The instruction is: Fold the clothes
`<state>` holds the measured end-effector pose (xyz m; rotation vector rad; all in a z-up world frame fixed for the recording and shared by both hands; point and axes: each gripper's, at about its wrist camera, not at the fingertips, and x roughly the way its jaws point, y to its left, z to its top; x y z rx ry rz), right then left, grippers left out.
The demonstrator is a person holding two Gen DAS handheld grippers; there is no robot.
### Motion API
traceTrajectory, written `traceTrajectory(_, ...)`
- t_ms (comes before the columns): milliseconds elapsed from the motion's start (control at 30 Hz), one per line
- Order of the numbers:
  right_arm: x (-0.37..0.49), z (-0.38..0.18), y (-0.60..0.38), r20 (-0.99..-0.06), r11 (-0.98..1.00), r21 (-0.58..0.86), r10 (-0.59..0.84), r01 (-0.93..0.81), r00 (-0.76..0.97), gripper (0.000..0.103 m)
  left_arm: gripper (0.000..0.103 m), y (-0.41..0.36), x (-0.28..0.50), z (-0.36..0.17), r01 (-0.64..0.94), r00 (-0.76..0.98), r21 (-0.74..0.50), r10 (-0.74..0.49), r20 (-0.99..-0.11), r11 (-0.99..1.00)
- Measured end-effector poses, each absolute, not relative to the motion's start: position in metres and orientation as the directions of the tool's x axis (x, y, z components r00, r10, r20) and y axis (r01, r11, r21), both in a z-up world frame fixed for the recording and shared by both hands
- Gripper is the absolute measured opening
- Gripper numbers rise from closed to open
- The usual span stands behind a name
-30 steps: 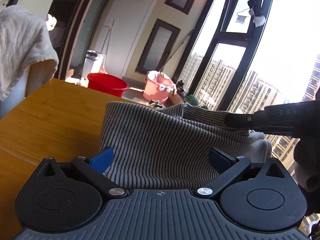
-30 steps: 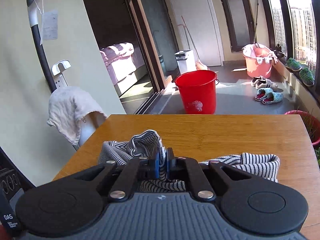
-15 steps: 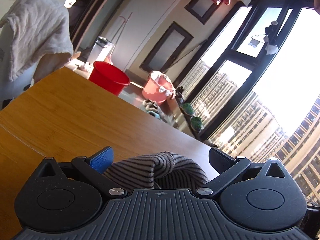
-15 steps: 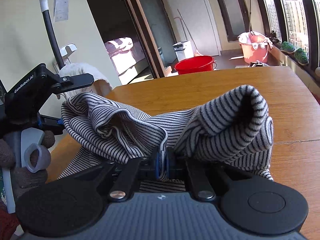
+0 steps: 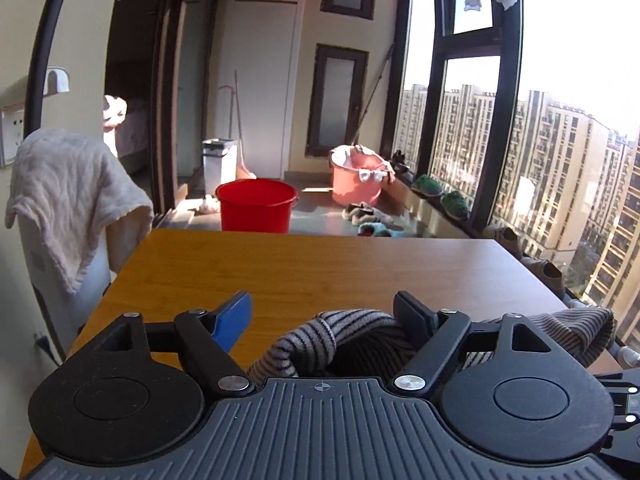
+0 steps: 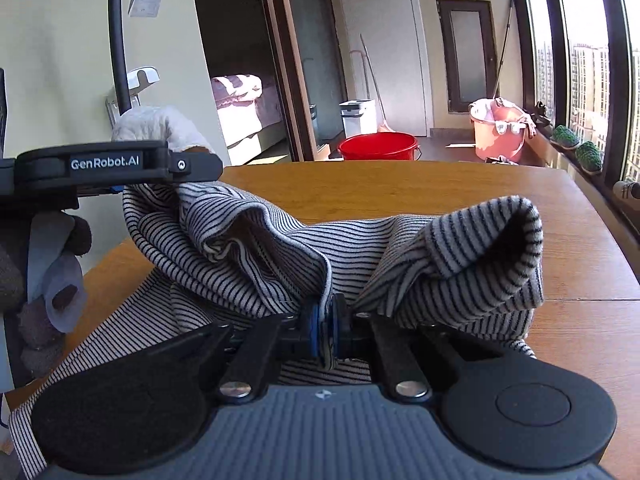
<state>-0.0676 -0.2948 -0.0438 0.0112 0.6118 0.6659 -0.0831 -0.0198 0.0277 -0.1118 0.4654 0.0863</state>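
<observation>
Right tongs point(image 6: 325, 330) pinch striped garment point(image 6: 256, 256); lower folds hidden.

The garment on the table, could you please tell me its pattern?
Striped garment: thin black-and-white stripes, clearest in the right wrist view.

Wooden table point(image 5: 320, 268) ahead of the claw. Red bucket point(image 5: 256, 210) on floor past its far edge, pink basin point(image 5: 356, 180) further right by the window. White bin point(image 5: 218, 166) behind bucket. Towel point(image 5: 68, 196) draped far left.
</observation>
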Motion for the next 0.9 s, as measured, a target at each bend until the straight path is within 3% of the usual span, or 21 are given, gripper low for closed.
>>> traceTrajectory(100, -0.074, -0.030, -0.311, -0.509, 0.767, 0.272, 0.627, -0.581, 0.590, 0.017, 0.063, -0.003, -0.094, 0.002, -0.130, 0.851, -0.124, 0.046, -0.523, 0.984)
traceTrajectory(167, -0.082, -0.011, -0.319, -0.456, 0.757, 0.279, 0.646, -0.591, 0.612, 0.032, 0.066, 0.000, -0.100, -0.006, -0.123, 0.855, -0.132, 0.038, -0.517, 0.984)
traceTrajectory(267, -0.084, 0.022, -0.325, -0.358, 0.798, 0.227, 0.601, -0.558, 0.715, 0.033, 0.073, -0.001, -0.101, -0.009, -0.132, 0.859, -0.101, 0.063, -0.507, 0.986)
traceTrajectory(367, -0.064, 0.028, -0.329, -0.379, 0.829, 0.257, 0.560, -0.497, 0.737, 0.033, 0.083, 0.005, -0.105, -0.007, -0.146, 0.860, -0.122, 0.065, -0.506, 0.982)
traceTrajectory(400, -0.051, 0.019, -0.329, -0.429, 0.828, 0.282, 0.561, -0.485, 0.708, 0.033, 0.084, 0.008, -0.107, -0.006, -0.150, 0.861, -0.134, 0.063, -0.505, 0.979)
traceTrajectory(500, -0.042, -0.024, -0.330, -0.541, 0.874, 0.222, 0.480, -0.433, 0.690, 0.031, 0.085, 0.017, -0.117, 0.000, -0.153, 0.868, -0.179, 0.045, -0.494, 0.972)
traceTrajectory(700, -0.062, -0.045, -0.329, -0.497, 0.877, 0.163, 0.470, -0.453, 0.730, 0.029, 0.080, 0.012, -0.141, 0.048, -0.053, 0.935, -0.256, -0.042, -0.352, 0.965)
traceTrajectory(800, -0.063, -0.045, -0.328, -0.494, 0.879, 0.160, 0.465, -0.449, 0.735, 0.029, 0.080, -0.003, -0.133, 0.050, 0.026, 0.922, -0.283, -0.133, -0.365, 0.959)
traceTrajectory(900, -0.059, -0.046, -0.332, -0.489, 0.877, 0.186, 0.473, -0.443, 0.733, 0.029, 0.080, -0.014, -0.109, 0.020, 0.007, 0.881, -0.261, -0.129, -0.455, 0.965)
